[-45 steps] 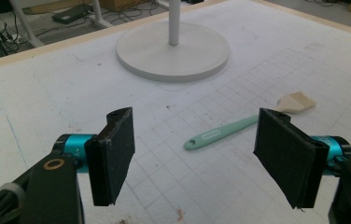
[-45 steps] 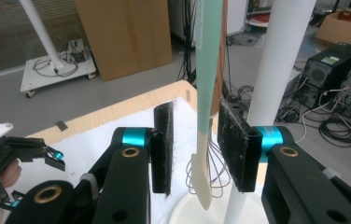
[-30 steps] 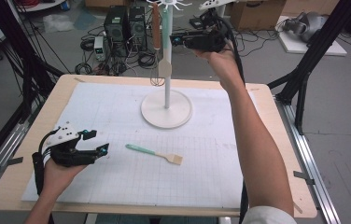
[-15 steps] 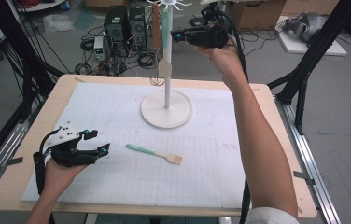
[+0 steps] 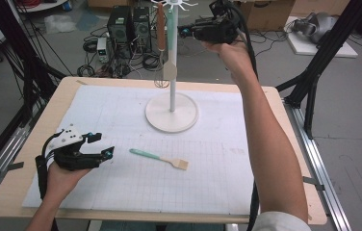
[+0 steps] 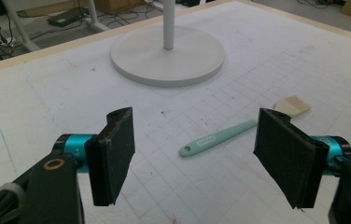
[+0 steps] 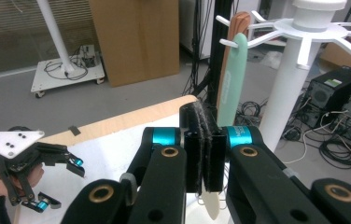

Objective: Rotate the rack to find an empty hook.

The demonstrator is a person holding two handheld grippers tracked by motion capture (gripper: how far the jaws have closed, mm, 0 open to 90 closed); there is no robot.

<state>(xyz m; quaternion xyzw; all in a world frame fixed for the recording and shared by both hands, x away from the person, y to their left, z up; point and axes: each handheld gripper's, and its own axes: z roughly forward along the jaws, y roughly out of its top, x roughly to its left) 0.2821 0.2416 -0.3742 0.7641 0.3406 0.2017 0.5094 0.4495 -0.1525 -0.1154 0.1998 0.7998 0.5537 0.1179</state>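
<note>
A mint-handled pastry brush (image 5: 160, 159) (image 6: 215, 137) lies flat on the white gridded mat. Just left of it my left gripper (image 5: 104, 144) (image 6: 194, 121) rests low over the mat, jaws open and empty, pointing at the brush. A white rack (image 5: 172, 72) (image 7: 290, 84) stands on a round base (image 6: 166, 56). From its top hooks hang a mint-handled spatula (image 7: 232, 79) (image 5: 169, 70) and a brown-handled whisk (image 5: 161, 29). My right gripper (image 5: 183, 32) (image 7: 205, 116) is held high beside the hooks, pads shut together with nothing between them, just in front of the mint handle.
The mat covers a wooden table (image 5: 34, 192) with rails along both sides. Computers and cables (image 5: 126, 29) sit on the floor behind. The person's right forearm (image 5: 265, 144) stretches across the table's right half. Black frame legs (image 5: 314, 82) stand at the right.
The right gripper has risen a little toward the rack's top hooks. The left gripper and the brush have not moved.
</note>
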